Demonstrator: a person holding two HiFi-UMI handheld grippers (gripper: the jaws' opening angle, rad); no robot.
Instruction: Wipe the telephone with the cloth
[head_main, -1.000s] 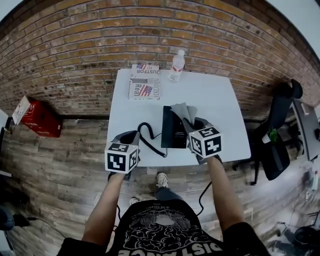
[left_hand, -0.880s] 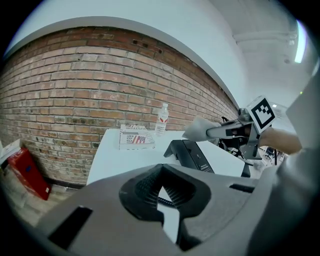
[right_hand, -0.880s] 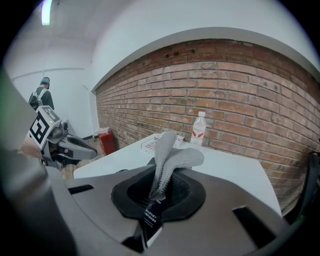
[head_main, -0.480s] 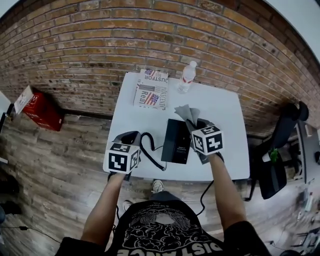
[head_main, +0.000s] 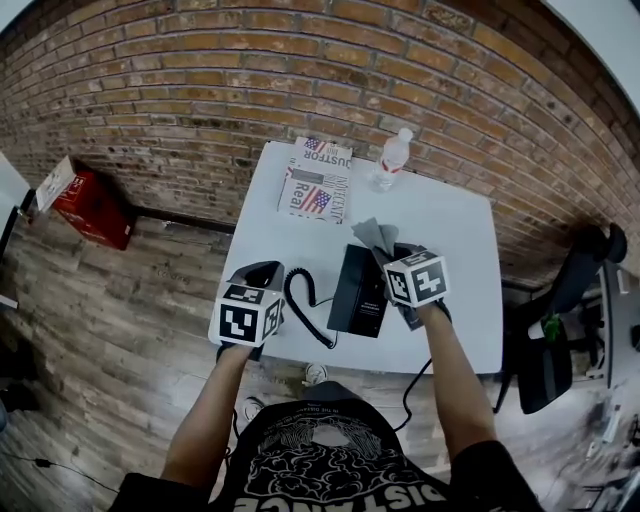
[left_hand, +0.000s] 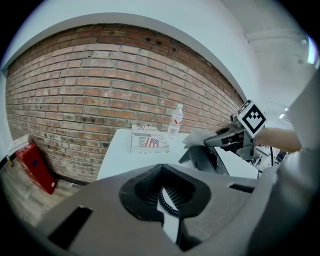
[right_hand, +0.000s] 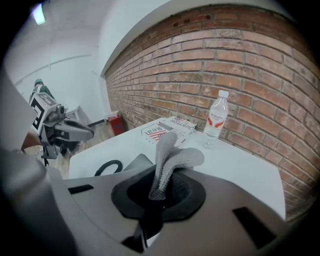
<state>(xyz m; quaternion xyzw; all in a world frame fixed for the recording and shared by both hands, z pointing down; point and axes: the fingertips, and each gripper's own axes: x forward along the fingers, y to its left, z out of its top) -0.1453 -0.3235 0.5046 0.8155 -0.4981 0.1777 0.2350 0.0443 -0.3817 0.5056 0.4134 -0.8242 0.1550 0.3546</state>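
Our right gripper (head_main: 388, 250) pinches the grey cloth (head_main: 372, 235) at the far right corner of the black telephone (head_main: 360, 292) on the white table (head_main: 455, 225), while the left gripper (head_main: 258, 276) sits narrow and empty beside the cord (head_main: 300, 300), so we should press flat and sweep nearward.

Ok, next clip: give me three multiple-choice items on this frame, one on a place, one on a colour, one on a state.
1. Where does the bottle stand?
A) at the table's far edge, near the wall
B) on the floor
C) on the telephone

2. What colour is the cloth?
A) red
B) grey
C) yellow

3. How are the right tongs?
A) wide open and empty
B) shut on the bottle
C) shut on the cloth

Answers:
1 A, the bottle stands upright on the white table close to the brick wall.
2 B, the cloth is plain grey in both views that show it.
3 C, the cloth sticks up from between the closed tongs.
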